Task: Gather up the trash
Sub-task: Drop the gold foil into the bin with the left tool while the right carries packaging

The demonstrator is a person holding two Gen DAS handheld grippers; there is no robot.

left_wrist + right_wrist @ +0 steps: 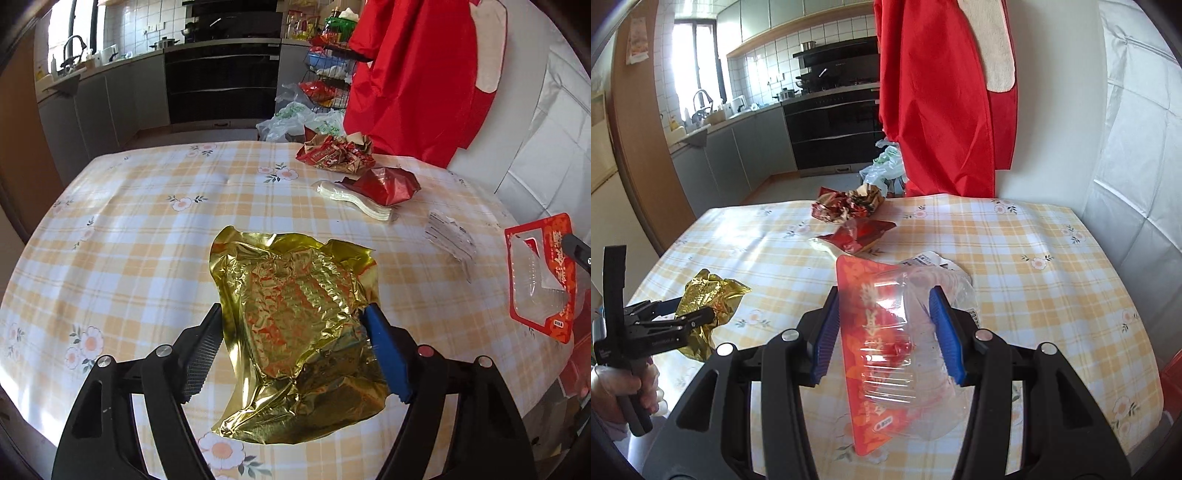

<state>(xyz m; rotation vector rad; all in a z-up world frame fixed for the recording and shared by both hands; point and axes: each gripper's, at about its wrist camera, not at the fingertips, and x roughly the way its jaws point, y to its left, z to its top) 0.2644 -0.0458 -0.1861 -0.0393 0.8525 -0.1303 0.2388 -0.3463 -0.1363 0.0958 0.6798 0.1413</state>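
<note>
Little here can truly be read. The red packet with the clear tray [882, 354], at the lower middle of the right wrist view, carries large pale characters down its face and a small white label near its lower end; both are too blurred to make out. In the left wrist view the same packet [557, 266], at the right edge, shows pale characters in a vertical row, also unreadable. The crumpled red wrapper [332, 153] near the desk's far edge bears white print, illegible.
</note>
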